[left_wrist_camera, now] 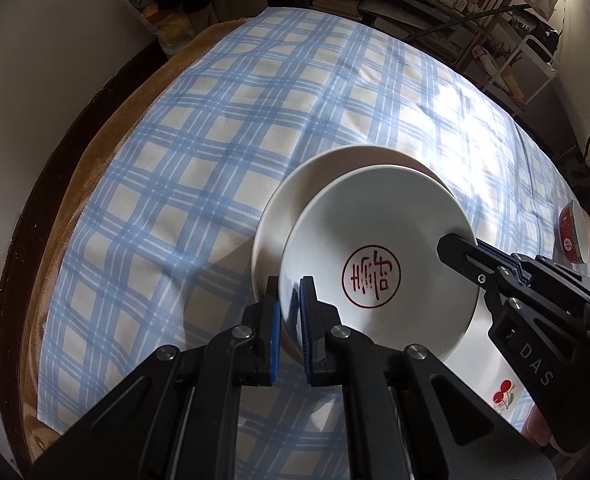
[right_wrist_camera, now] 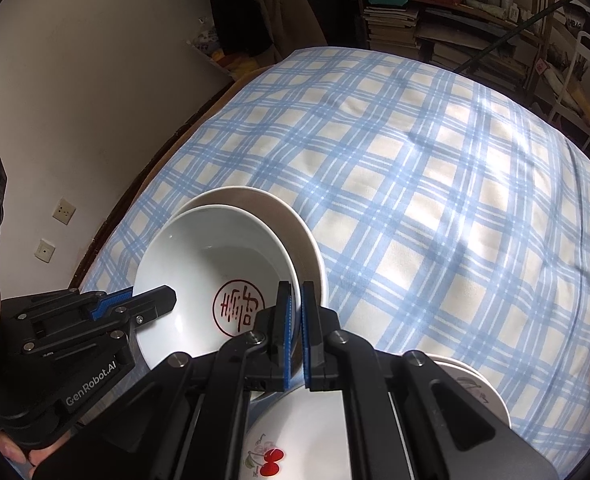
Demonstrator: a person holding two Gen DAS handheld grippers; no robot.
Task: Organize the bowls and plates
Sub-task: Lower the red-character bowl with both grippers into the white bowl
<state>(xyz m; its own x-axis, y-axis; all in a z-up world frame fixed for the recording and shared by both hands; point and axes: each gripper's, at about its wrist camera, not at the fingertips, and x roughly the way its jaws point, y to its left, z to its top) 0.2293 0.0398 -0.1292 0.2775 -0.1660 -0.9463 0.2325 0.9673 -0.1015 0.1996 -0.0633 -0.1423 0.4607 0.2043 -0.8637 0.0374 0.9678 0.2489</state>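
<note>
A white bowl (left_wrist_camera: 375, 220) (right_wrist_camera: 215, 248) with a red round seal in its middle is held by both grippers on opposite rims. My left gripper (left_wrist_camera: 291, 286) (right_wrist_camera: 167, 298) is shut on the bowl's left rim, the rim pinched between its blue pads. On the right rim my right gripper (right_wrist_camera: 295, 290) (left_wrist_camera: 451, 246) is shut in the same way. The bowl overlaps a wider cream plate (left_wrist_camera: 295, 184) (right_wrist_camera: 291, 220) lying on the checked cloth. I cannot tell whether bowl and plate touch.
A white plate with red cherries (right_wrist_camera: 295, 432) (left_wrist_camera: 483, 360) lies under the right gripper, with another white plate (right_wrist_camera: 479, 392) beside it. A red patterned bowl (left_wrist_camera: 573, 232) stands at the far right edge. The blue checked cloth (left_wrist_camera: 215, 160) covers the surface; shelves with clutter stand behind.
</note>
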